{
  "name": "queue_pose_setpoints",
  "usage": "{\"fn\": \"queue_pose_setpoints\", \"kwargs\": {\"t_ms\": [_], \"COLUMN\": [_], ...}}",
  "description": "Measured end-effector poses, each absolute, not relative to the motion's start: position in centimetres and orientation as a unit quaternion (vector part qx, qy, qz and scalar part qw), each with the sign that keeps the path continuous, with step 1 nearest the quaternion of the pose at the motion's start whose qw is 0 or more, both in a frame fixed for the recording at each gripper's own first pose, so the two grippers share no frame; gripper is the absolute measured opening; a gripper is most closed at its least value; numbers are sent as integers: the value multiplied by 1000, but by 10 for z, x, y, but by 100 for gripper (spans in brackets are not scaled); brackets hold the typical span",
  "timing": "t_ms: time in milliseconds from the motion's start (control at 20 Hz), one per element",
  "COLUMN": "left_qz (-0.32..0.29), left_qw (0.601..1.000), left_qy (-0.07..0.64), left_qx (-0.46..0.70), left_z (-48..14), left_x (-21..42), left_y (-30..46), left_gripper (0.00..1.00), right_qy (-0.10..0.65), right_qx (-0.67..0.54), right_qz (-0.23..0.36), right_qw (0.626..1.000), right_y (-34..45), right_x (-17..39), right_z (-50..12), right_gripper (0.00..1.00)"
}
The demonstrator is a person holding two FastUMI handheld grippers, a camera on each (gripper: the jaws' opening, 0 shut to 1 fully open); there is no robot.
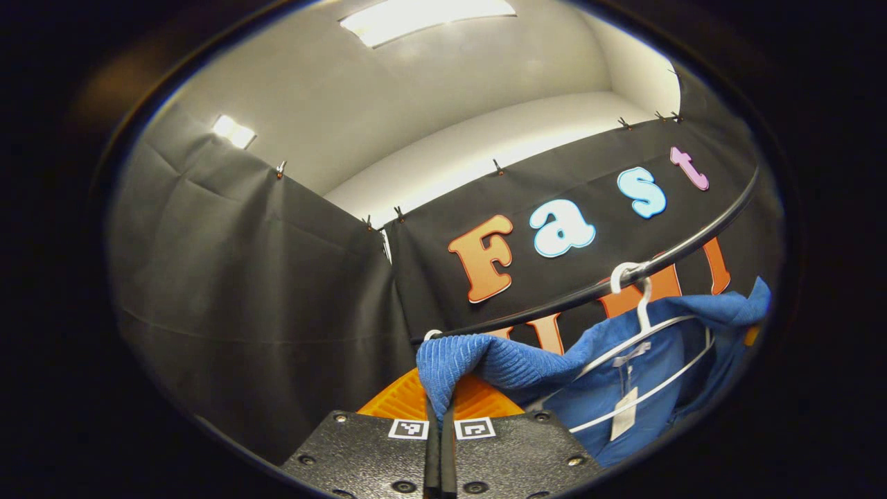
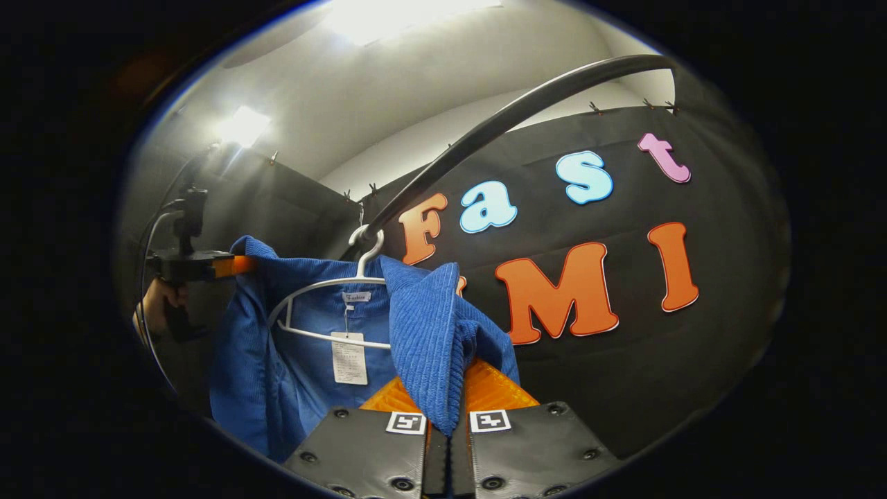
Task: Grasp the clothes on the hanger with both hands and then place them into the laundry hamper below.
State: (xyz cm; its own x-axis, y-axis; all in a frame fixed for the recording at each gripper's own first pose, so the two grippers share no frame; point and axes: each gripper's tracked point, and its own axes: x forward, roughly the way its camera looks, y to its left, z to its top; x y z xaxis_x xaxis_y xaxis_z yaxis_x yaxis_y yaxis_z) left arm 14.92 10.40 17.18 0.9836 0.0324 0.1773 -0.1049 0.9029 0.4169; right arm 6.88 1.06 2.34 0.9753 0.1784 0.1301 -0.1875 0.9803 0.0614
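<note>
A blue corduroy garment (image 1: 624, 374) hangs on a white hanger (image 1: 648, 333), whose hook sits over a dark curved rail (image 1: 693, 239). My left gripper (image 1: 440, 416) is shut on a fold of the garment's shoulder, pulled out toward the camera. In the right gripper view the garment (image 2: 291, 360) hangs on the same hanger (image 2: 326, 283), with a paper tag (image 2: 348, 357) inside. My right gripper (image 2: 447, 423) is shut on the opposite shoulder fold. The left gripper (image 2: 208, 267), held by a hand (image 2: 156, 301), shows at the garment's far side.
The rail (image 2: 499, 121) arcs overhead just above the hanger hook (image 2: 367, 242). Black cloth walls stand close behind and to the left. White ceiling with bright lights is above.
</note>
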Motion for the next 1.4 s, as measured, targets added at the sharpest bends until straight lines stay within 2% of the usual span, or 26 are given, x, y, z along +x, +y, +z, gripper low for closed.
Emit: {"fn": "queue_pose_setpoints", "kwargs": {"t_ms": [250,700,850,1200,1250,1300,1350,1400], "left_qz": [37,33,26,15,11,6,1,-2], "left_qw": [983,990,993,993,993,994,994,994], "left_qy": [4,93,95,71,68,68,69,71], "left_qx": [180,97,67,94,94,91,85,78], "left_z": [108,-26,-44,-46,-45,-47,-50,-52], "left_x": [183,194,192,149,146,143,141,138], "left_y": [156,164,157,129,122,116,112,107], "left_gripper": [1,1,0,0,0,1,1,0], "right_qy": [-64,-57,-64,-93,-96,-98,-95,-94], "right_qx": [33,22,25,22,22,24,28,30], "right_qz": [81,72,59,0,-11,-18,-21,-26], "right_qw": [994,996,996,995,995,995,995,995], "right_y": [0,-1,-8,-49,-59,-67,-72,-77], "right_x": [71,78,84,98,101,104,106,107], "right_z": [26,22,25,52,54,56,55,55], "right_gripper": [9,10,10,10,14,10,14,14]}}
